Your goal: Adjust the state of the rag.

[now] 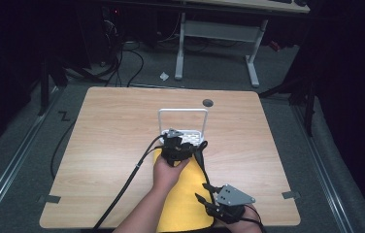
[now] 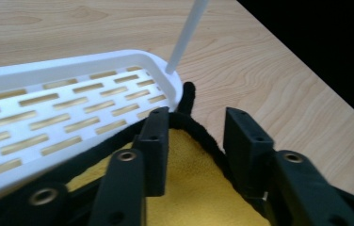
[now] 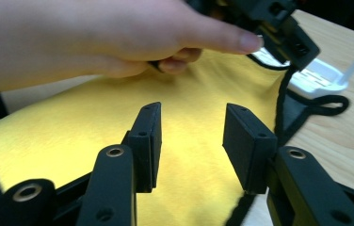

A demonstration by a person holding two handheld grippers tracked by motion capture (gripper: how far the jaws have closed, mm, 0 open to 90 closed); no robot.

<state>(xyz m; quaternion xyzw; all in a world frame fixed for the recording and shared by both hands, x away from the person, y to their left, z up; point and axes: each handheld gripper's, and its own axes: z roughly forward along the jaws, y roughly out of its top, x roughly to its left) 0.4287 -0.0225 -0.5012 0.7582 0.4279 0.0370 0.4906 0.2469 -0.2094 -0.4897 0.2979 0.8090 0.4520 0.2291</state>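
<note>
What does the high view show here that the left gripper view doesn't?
High view alone: the whole light wooden table, the grey carpeted floor, the person's left hand, and the right hand-held gripper open over the cloth's near end. Left gripper view alone: the rack's slotted floor close up and the left hand-held gripper open over the cloth's black-trimmed corner. Both: the white plastic rack and yellow cloth.
</note>
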